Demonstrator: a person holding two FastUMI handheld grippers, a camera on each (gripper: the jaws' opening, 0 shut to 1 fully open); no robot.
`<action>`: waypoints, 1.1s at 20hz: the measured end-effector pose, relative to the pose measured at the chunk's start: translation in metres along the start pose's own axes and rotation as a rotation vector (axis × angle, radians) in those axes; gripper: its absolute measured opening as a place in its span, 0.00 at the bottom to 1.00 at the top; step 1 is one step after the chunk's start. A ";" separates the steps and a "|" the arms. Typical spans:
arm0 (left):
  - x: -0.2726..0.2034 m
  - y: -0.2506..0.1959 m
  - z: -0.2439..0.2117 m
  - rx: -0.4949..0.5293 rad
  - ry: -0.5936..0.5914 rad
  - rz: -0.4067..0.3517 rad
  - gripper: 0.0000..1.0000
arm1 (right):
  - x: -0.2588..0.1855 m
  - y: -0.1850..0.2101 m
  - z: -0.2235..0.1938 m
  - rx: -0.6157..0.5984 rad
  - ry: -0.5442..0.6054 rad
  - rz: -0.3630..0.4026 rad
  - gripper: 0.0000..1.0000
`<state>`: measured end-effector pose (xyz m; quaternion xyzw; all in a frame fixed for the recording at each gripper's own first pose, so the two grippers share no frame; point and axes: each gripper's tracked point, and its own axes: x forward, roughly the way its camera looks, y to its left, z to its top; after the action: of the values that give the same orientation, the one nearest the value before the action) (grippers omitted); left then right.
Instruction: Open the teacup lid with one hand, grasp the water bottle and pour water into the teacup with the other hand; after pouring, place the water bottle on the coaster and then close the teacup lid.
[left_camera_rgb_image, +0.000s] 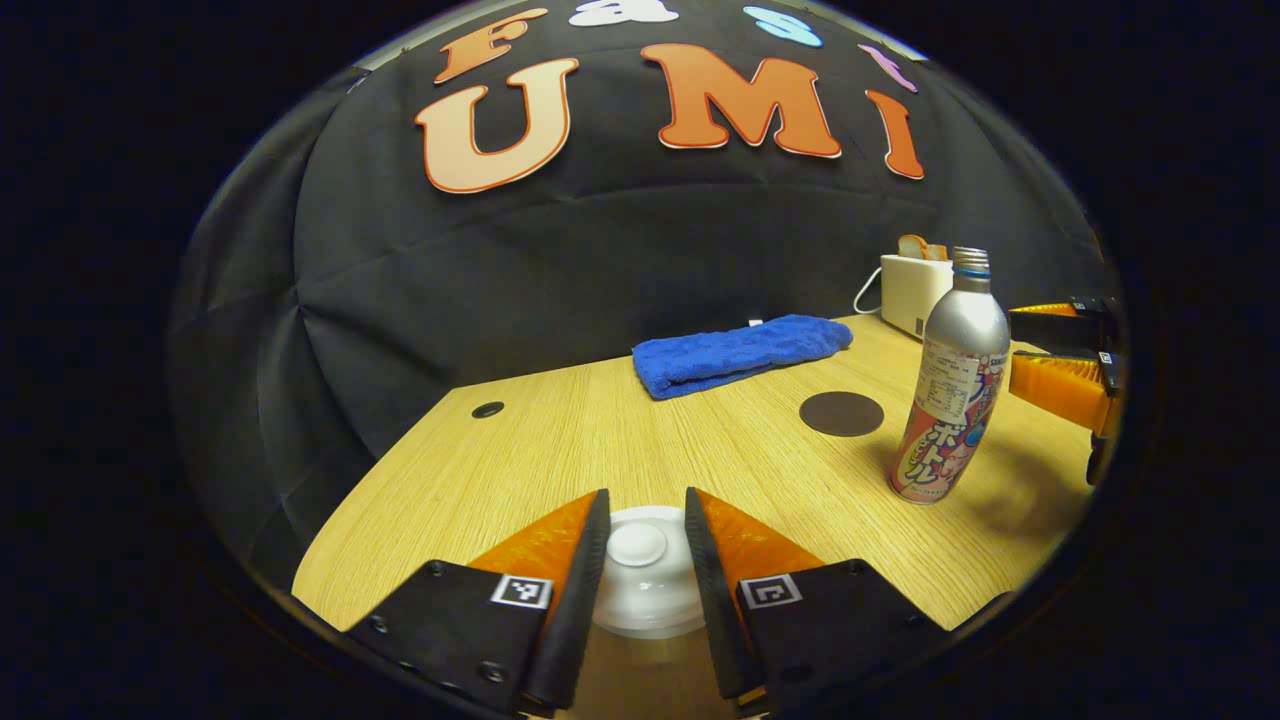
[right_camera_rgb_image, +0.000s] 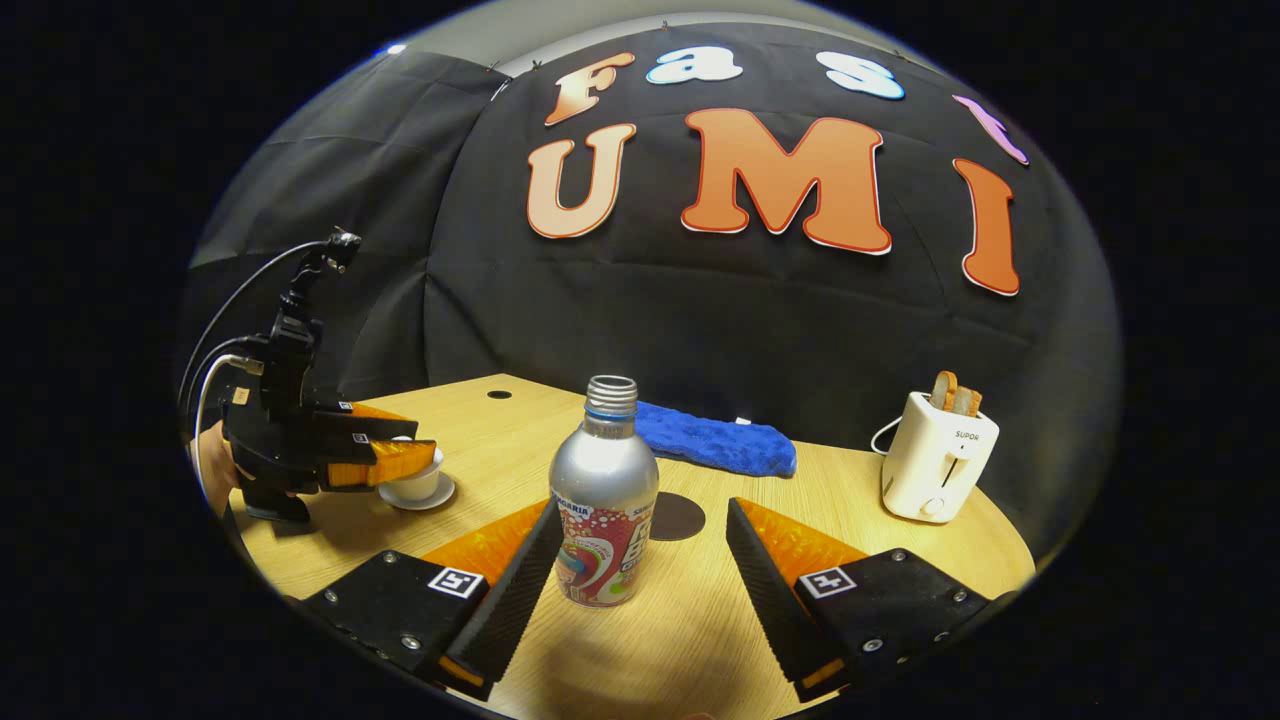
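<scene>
A light wooden table (left_camera_rgb_image: 620, 440) in a black-walled booth. In the left gripper view, the left gripper (left_camera_rgb_image: 647, 545) straddles the white lid (left_camera_rgb_image: 640, 570) of the cup (right_camera_rgb_image: 415, 482), its fingers close on either side of the knob; whether they are pressing it yet cannot be told. In the right gripper view, the right gripper (right_camera_rgb_image: 645, 545) is spread wide around the uncapped bottle (right_camera_rgb_image: 603, 495), not touching it. The dark round coaster (right_camera_rgb_image: 677, 516) lies just behind the bottle; a blue towel (right_camera_rgb_image: 715, 440) and a toaster (right_camera_rgb_image: 935, 455) sit farther back. Risks: the small knob could slip from the fingers, and an off-centre squeeze could tip the open bottle and spill water.
</scene>
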<state>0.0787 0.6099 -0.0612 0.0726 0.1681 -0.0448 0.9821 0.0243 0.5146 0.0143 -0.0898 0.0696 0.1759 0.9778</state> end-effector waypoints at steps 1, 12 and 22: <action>0.001 0.000 0.001 0.003 -0.001 -0.005 0.53 | 0.001 0.000 -0.001 -0.001 0.003 -0.002 0.99; 0.002 0.004 0.006 -0.033 -0.041 0.017 0.34 | 0.011 0.003 -0.010 -0.011 0.030 0.008 0.98; -0.015 0.028 0.032 -0.070 -0.116 0.076 0.33 | 0.040 0.021 -0.027 -0.036 0.103 0.048 0.99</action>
<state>0.0778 0.6335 -0.0227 0.0418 0.1094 -0.0059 0.9931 0.0506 0.5418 -0.0222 -0.1146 0.1190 0.1956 0.9667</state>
